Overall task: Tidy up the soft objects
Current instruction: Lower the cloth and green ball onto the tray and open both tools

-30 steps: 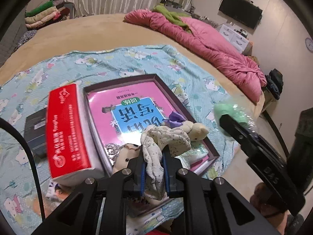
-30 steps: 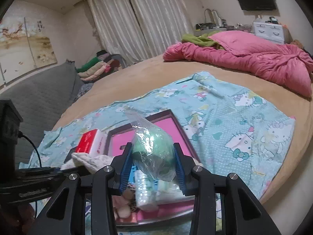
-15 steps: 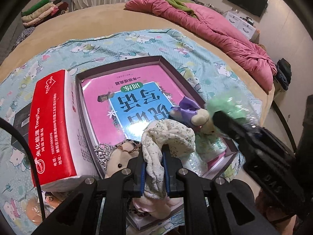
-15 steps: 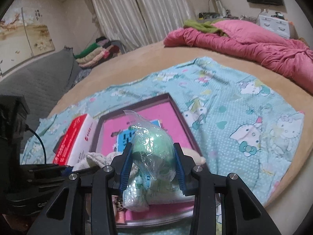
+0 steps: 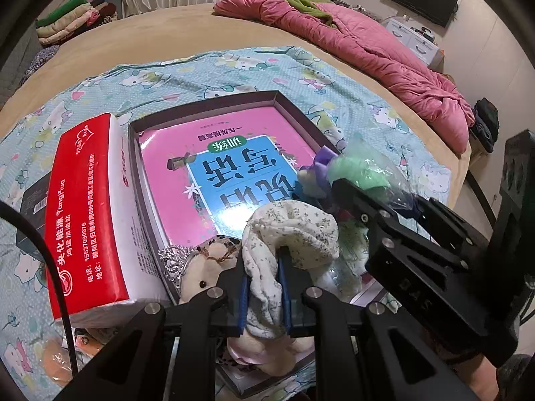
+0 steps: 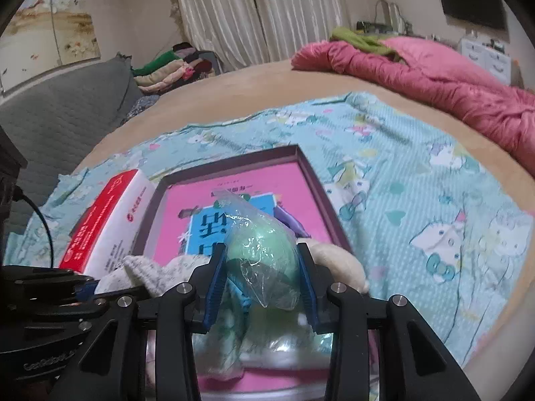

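My left gripper (image 5: pixel 264 287) is shut on a white floral cloth (image 5: pixel 291 230) and holds it over the near end of a dark shallow box (image 5: pixel 287 100) that holds a pink book (image 5: pixel 227 167). My right gripper (image 6: pixel 260 280) is shut on a green soft thing in a clear plastic bag (image 6: pixel 260 250), over the same box (image 6: pixel 314 177). In the left wrist view the bag (image 5: pixel 361 170) hangs just right of the cloth. A cream plush toy (image 5: pixel 204 267) and a purple-and-cream plush (image 5: pixel 317 170) lie in the box's near end.
A red and white tissue pack (image 5: pixel 87 214) lies against the box's left side, with a black box (image 5: pixel 33 197) beyond it. All sit on a teal cartoon-print sheet (image 5: pixel 234 67) on a tan bed. A pink quilt (image 5: pixel 367 43) lies at the far right.
Both grippers have moved forward and lower over the box with their loads. The bagged green thing has come in close beside the floral cloth.
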